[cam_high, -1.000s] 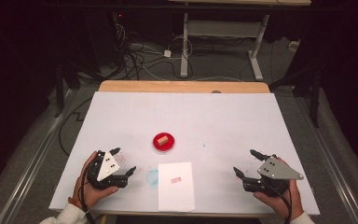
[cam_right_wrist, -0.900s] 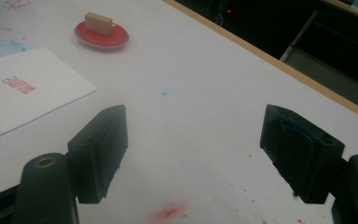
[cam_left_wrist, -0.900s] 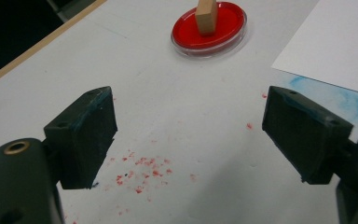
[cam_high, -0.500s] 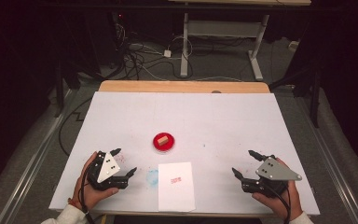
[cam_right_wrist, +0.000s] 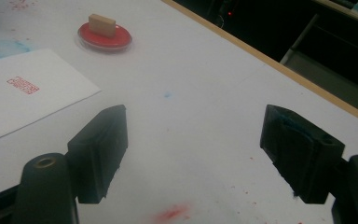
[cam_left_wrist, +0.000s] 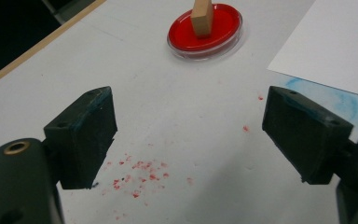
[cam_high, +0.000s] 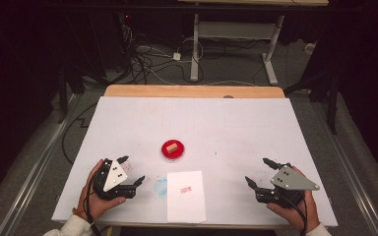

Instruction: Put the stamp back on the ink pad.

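With both the left gripper [cam_high: 132, 170] and the right gripper [cam_high: 261, 171] spread wide and grasping nothing, the stamp [cam_high: 173, 146] stood in the red pad [cam_high: 167, 152] just beyond the paper [cam_high: 186, 195], between them.

Claw: the right claw [cam_right_wrist: 193, 154] rose from the bottom of the frame, its two black jaws spread wide apart with nothing between them.
Tabletop: the white tabletop [cam_right_wrist: 205, 70] ran to a wooden edge at the upper right.
Ink dish: a red ink dish [cam_right_wrist: 105, 36] sat at the upper left, with a wooden stamp block [cam_right_wrist: 102, 24] standing in it.
Paper: a white sheet [cam_right_wrist: 23, 93] lay at the left, bearing a red stamp mark [cam_right_wrist: 23, 85].
Stains: a red smear [cam_right_wrist: 170, 213] lay at the lower middle, and a faint blue smudge [cam_right_wrist: 2, 48] at the far left.
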`<state>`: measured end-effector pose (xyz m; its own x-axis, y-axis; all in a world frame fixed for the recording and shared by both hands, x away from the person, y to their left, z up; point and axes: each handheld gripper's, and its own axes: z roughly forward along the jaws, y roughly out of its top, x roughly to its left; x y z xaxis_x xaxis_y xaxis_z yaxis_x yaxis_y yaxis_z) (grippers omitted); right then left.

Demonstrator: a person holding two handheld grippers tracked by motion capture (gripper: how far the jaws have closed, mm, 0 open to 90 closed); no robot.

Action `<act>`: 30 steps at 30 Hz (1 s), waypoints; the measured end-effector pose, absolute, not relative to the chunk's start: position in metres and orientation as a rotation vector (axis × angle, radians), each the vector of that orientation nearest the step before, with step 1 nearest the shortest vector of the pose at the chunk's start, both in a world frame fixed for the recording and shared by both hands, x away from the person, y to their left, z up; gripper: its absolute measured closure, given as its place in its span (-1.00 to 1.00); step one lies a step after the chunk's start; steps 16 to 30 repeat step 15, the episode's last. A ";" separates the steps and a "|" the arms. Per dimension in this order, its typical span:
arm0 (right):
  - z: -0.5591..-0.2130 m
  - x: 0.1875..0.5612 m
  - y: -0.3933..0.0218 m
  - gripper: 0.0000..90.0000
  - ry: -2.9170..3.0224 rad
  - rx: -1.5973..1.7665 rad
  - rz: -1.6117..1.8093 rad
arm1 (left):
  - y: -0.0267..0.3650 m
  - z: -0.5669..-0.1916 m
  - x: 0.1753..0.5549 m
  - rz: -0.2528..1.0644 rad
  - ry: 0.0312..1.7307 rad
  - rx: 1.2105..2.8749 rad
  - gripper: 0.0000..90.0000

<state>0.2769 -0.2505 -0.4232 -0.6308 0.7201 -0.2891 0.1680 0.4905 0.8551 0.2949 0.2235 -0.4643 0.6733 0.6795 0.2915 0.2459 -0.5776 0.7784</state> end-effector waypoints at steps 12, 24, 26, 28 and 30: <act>-0.423 0.276 -0.254 -0.48 2.077 0.741 1.106 | 0.219 -0.463 0.297 0.756 0.698 2.147 -0.62; -0.422 0.275 -0.255 -0.48 2.074 0.743 1.107 | 0.218 -0.462 0.298 0.752 0.700 2.141 -0.62; -0.422 0.275 -0.255 -0.48 2.074 0.743 1.107 | 0.218 -0.462 0.298 0.752 0.700 2.141 -0.62; -0.422 0.275 -0.255 -0.48 2.074 0.743 1.107 | 0.218 -0.462 0.298 0.752 0.700 2.141 -0.62; -0.422 0.275 -0.255 -0.48 2.074 0.743 1.107 | 0.218 -0.462 0.298 0.752 0.700 2.141 -0.62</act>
